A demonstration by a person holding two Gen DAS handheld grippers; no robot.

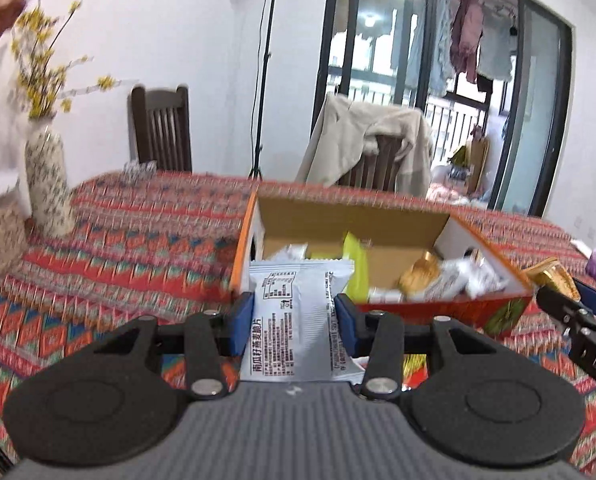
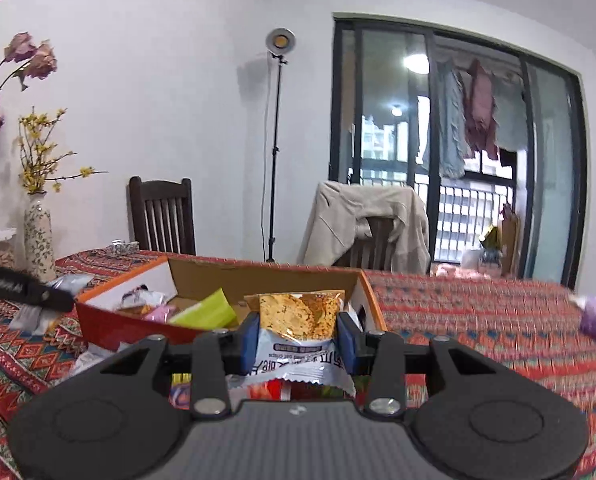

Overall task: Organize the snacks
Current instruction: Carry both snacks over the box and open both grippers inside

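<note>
Both grippers held packets: left gripper (image 1: 294, 312) clamped a white packet (image 1: 294, 320), right gripper (image 2: 298, 338) a cracker packet (image 2: 298, 320). Each hung near the box's (image 1: 438, 308) front rim, above the tablecloth (image 1: 118, 240).

Between my left jaws: white printed snack packet (image 1: 294, 320). Just ahead of it, open orange cardboard box (image 1: 450, 304) on red patterned tablecloth (image 1: 138, 248), loose snacks inside. Between my right jaws: clear-windowed cracker packet (image 2: 298, 320), same box directly beyond. Far left of jaws: floral ceramic vase (image 1: 48, 184). Behind table: dark wooden chair (image 1: 160, 128), beige-draped chair (image 1: 374, 148).
</note>
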